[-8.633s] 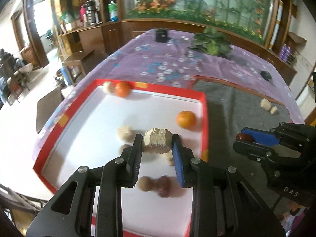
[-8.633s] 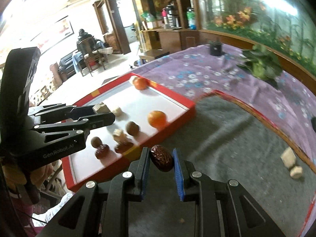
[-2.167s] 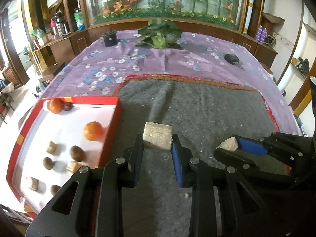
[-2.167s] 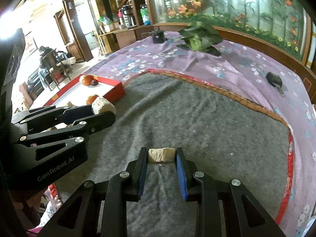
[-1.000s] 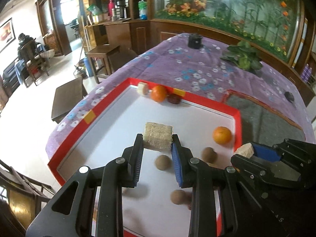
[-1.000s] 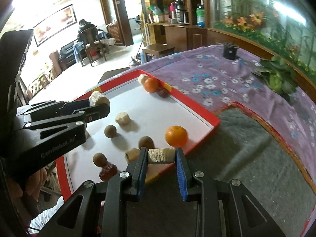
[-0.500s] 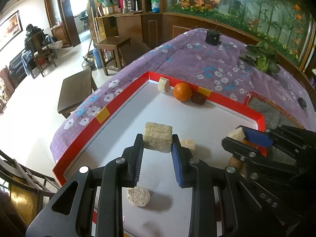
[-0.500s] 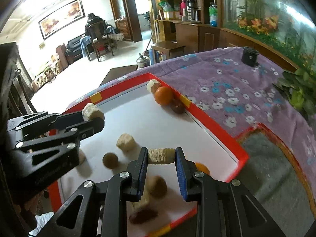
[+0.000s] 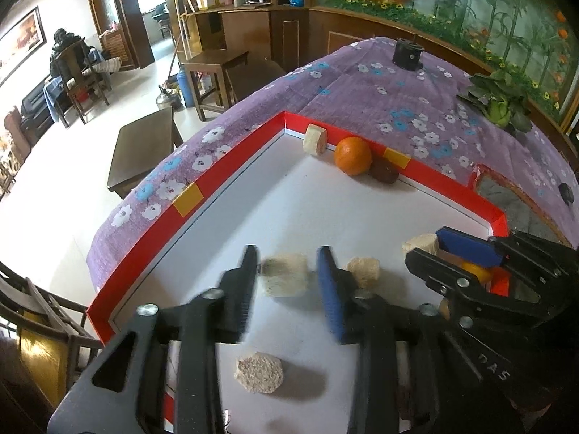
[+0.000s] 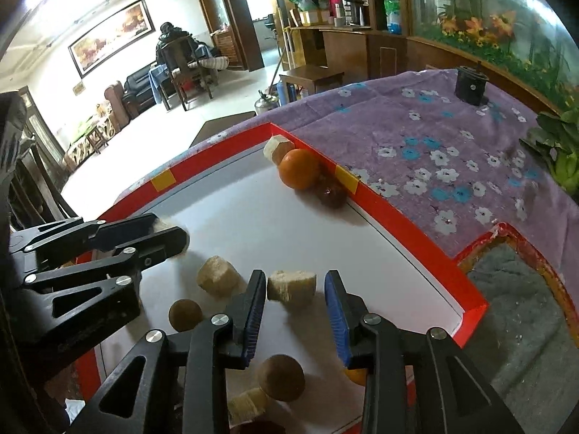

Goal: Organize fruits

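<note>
Both grippers over the red tray (image 9: 188,195) w/ jaws spread wide: left gripper (image 9: 287,282) around a blurry beige chunk (image 9: 284,279), right gripper (image 10: 295,305) around another chunk (image 10: 291,286), neither pinched.

Left gripper (image 9: 287,278) over tray (image 9: 202,184): one pale chunk (image 9: 284,278) between its fingers, gaps either side; second chunk (image 9: 363,271) just right of the right finger; round slice (image 9: 258,372) below the fingers. Far corner, ahead: slice (image 9: 315,139), orange (image 9: 353,155), dark fruit (image 9: 384,171) in a row. Right gripper (image 10: 295,302): chunk (image 10: 291,285) between its fingers, touching the left one.
</note>
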`<action>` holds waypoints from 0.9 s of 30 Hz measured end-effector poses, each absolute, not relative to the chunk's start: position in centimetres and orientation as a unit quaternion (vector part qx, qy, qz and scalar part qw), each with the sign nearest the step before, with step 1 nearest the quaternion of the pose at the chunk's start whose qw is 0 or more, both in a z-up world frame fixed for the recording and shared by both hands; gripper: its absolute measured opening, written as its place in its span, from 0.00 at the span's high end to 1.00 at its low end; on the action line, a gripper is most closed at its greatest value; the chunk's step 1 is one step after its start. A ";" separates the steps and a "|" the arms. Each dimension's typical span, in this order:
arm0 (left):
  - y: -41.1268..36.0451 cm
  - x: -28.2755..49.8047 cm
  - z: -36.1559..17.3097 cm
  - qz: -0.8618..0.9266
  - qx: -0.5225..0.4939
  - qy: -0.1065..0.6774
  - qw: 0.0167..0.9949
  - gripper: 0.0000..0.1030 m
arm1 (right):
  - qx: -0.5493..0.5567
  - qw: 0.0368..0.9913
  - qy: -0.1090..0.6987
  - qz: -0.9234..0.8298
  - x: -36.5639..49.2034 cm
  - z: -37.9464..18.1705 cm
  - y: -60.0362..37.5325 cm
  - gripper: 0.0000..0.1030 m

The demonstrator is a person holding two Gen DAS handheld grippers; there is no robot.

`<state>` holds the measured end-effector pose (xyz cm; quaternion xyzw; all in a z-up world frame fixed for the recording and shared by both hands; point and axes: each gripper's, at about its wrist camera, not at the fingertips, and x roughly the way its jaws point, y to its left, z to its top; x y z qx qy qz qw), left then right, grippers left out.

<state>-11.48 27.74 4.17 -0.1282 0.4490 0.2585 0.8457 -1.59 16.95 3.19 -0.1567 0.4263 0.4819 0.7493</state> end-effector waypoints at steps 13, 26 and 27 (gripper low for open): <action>26.0 -12.9 4.7 0.256 -0.126 0.430 0.856 0.44 | -0.157 0.764 0.411 0.473 -4.4 4.5 14.3 0.66; 21.3 -16.4 6.9 0.254 -0.113 0.389 0.878 0.44 | -0.090 0.808 0.373 0.447 -8.0 7.1 7.4 0.55; 21.0 -16.6 7.0 0.256 -0.113 0.386 0.879 0.44 | -0.086 0.811 0.371 0.443 -8.2 7.1 6.9 0.55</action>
